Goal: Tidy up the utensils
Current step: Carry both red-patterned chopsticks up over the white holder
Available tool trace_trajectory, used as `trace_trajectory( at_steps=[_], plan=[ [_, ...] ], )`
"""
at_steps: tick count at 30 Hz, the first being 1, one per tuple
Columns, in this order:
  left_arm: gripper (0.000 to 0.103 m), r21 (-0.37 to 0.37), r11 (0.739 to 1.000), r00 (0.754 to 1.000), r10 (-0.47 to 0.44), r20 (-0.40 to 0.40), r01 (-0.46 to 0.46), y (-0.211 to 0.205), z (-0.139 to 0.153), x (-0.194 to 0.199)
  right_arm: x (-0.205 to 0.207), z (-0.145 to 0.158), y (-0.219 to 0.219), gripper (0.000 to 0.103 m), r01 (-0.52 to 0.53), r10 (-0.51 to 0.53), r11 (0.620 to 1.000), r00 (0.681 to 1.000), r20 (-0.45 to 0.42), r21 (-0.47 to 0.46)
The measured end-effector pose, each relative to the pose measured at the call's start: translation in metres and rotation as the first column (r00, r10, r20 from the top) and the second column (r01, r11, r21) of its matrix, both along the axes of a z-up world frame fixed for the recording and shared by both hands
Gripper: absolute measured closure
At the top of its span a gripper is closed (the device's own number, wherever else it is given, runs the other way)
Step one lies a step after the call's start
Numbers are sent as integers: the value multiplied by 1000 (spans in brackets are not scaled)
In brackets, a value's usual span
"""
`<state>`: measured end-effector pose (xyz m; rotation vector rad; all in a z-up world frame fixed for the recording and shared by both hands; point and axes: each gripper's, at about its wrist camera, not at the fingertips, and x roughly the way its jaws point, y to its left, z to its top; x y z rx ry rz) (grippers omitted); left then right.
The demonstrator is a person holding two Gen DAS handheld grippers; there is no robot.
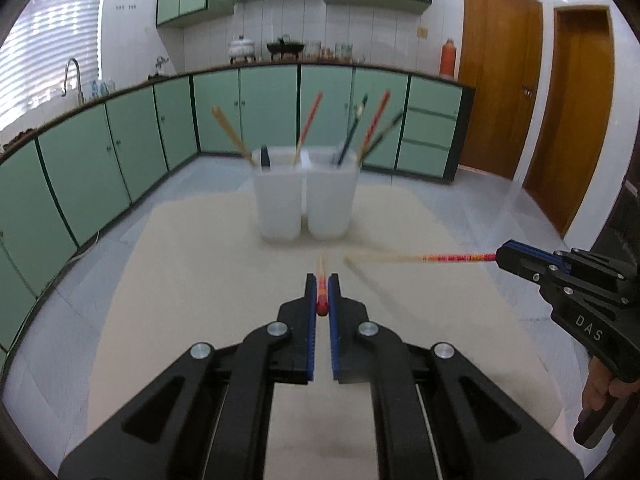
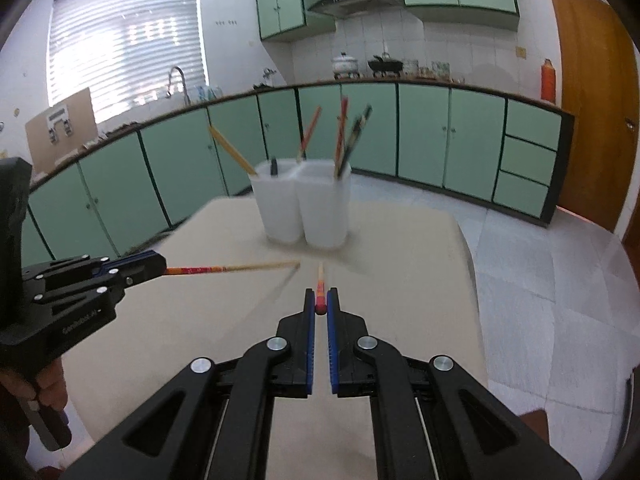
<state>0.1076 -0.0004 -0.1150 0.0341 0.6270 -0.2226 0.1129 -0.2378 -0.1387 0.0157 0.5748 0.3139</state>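
Left gripper (image 1: 323, 280) is clamped on the red end of 1 chopstick (image 1: 321, 270), whose pale tip points toward 12 o'clock; right gripper (image 2: 321, 295) likewise pinches a second chopstick (image 2: 320, 276). Both sticks hang clear above the beige tabletop (image 1: 180, 280). At 12 o'clock stand 2 translucent holders, touching: left holder (image 1: 280, 208) and right holder (image 1: 330, 204), each already carrying slanted chopsticks. Judged next step: carry each stick over a holder mouth, tilt the tip downward, and release only once the tip is inside the rim, avoiding the leaning sticks
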Motion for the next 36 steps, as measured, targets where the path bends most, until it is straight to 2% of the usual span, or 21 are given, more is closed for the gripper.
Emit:
trace_trajectory(
  at_steps=[4,8,22,27,36],
  plan=[
    [98,-3,1000,999,-8,42,9,1,26,9,10,24,4,97,-42,42,999,999,16,4],
    [98,-16,999,998,-29,57,30,1,43,17,27,42,10,97,-94,94,996,995,-9,-1],
    [98,-65,995,996,-77,47,80,17,70,41,60,83,23,97,-213,212,976,977,-38,-39],
    [98,-81,993,995,-84,56,89,23,79,45,65,94,27,97,-239,238,970,971,-27,-39],
    [98,-73,993,988,-81,129,90,31,112,64,85,127,31,97,-265,265,964,964,25,-26]
  ],
)
